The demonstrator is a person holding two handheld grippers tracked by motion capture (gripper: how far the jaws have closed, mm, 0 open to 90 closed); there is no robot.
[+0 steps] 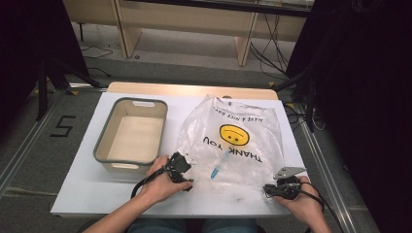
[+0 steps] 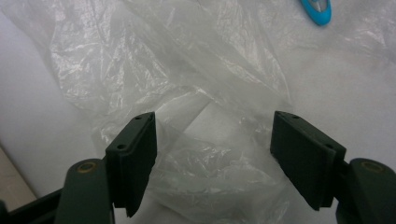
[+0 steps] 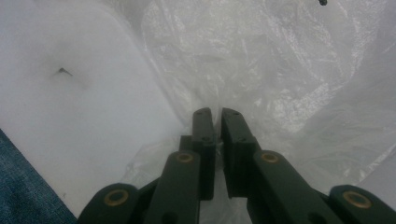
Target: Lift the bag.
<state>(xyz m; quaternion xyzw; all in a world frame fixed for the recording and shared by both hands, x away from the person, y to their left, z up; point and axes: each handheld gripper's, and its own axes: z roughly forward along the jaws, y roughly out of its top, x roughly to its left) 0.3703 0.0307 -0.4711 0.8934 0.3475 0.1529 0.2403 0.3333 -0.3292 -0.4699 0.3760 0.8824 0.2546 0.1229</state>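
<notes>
Bin [image 1: 103,145] at table [image 1: 77,194] left, empty, beige inside with grey rim. Just right of it, left gripper [image 1: 187,180] at the near-left corner of the bag [image 1: 243,145].

Left gripper view: jaws wide, crumpled film of bag [image 2: 210,168] lying between them but pads not pressing on it — no hold on this side.

Bag: clear plastic, flat on the table centre-right, smiley and "THANK YOU" print facing away from the person. A blue-tipped object [image 1: 217,170] lies in it, near the front edge.

Right gripper [image 1: 272,190] at the bag's near-right corner. Right gripper view: jaws nearly closed, a thin fold of bag [image 3: 280,70] pinched between them.

Risks, as judged: with one corner held, a lift by the right hand would drag the bag sideways; the object could slide toward the mouth and drop out. Thin film may slip or tear at the pinch. Left jaws could close on a single layer, or on nothing.

High view gives layout and print; gripper views alone settle the grip. Left gripper view catches the object's blue end [image 2: 316,10].
</notes>
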